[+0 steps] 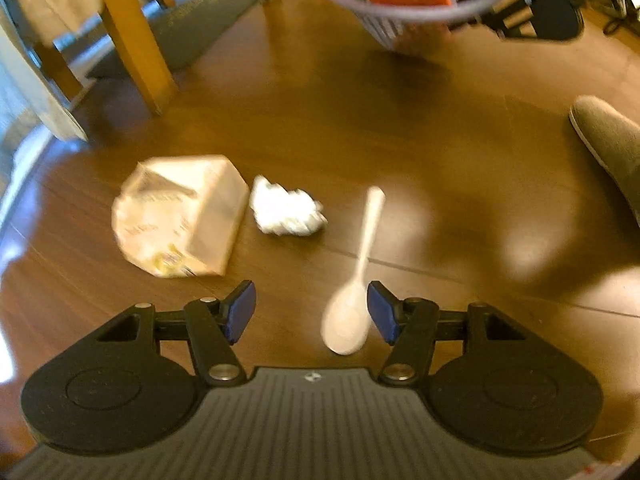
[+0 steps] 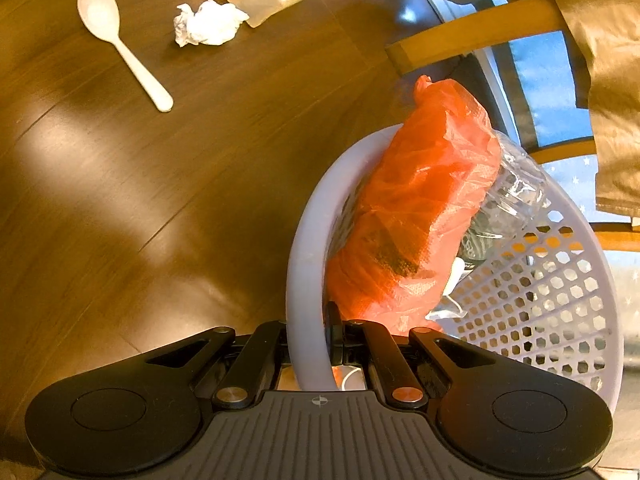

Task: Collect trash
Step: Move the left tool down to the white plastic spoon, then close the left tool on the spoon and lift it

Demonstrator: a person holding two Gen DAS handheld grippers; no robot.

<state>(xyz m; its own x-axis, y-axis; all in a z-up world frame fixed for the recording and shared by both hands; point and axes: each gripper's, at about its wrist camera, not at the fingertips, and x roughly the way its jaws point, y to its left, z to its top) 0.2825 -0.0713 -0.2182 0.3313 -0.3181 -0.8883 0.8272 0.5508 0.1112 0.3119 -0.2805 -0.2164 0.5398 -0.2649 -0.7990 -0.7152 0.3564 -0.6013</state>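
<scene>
A white perforated plastic basket (image 2: 532, 292) is being held by its rim, the right gripper (image 2: 316, 344) being clamped on that rim, apparently so the basket is being carried as the collection bin. A crumpled orange plastic bag (image 2: 416, 216) and a clear crushed plastic bottle (image 2: 520, 184) are being kept inside it, the bag sticking out over the rim.

The left gripper (image 1: 311, 312) is being held with its jaws wide apart and nothing between the pads, low over the dark brown wooden floor (image 1: 360, 128). A white plastic spoon (image 1: 354, 292) is lying flat on the floor, bowl end toward the gripper, the bowl sitting just inside the right blue pad (image 1: 382, 312) and off-centre in the gap; the handle is pointing away. It is being judged as the next pick, with a shift to the right likely needed before closing.

A crumpled white paper tissue (image 1: 286, 212) is lying beyond the gripper, just beside a flattened beige paper carton (image 1: 180, 216), both still uncollected on the floor. The left view is blurred, so contact between tissue and carton cannot be told. A grey slipper (image 1: 608, 140) is being seen at the right edge.
</scene>
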